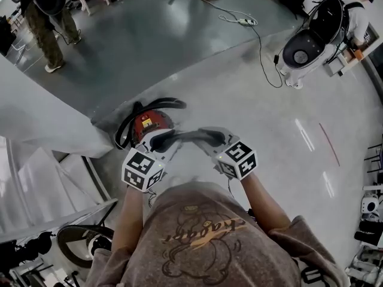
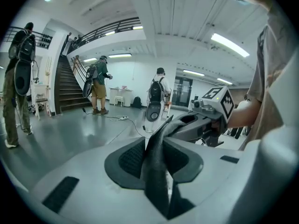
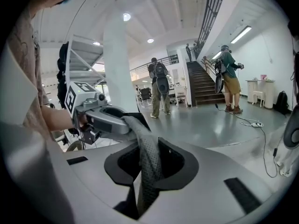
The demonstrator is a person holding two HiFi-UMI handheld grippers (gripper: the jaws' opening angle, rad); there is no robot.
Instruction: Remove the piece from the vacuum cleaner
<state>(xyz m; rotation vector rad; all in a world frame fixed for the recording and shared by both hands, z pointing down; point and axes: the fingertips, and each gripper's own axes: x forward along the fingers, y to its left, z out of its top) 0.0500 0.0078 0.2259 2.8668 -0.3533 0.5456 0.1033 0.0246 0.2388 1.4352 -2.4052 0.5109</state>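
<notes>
The piece (image 1: 190, 136) is a dark grey, flexible strip with a perforated texture. I have it up off the floor (image 1: 197, 58), stretched nearly level between my two tools in front of my chest. It sits above and just to the right of the vacuum cleaner (image 1: 146, 123) in the head view.

The left gripper (image 1: 160, 141) has its jaws closed on one end. Its own view shows the strip pinched between the pads and running on to the other tool. The right gripper (image 1: 214, 137) has its jaws clamped on the opposite end in the same way.

The vacuum cleaner is a red, round-bodied unit sitting on the floor, with a black hose (image 1: 157, 104) looped around it. It carries a small yellow label, too small for me to read.

The marker cubes (image 1: 142, 170) show only black-and-white square patterns, and the script printed on my shirt (image 1: 203, 232) is not legible.

Farther off, a white power strip (image 1: 246, 21) lies on its cable, and a person (image 1: 45, 23) stands at the upper left. Another person (image 1: 359, 8) stands at the upper right beside a white device (image 1: 305, 49).
</notes>
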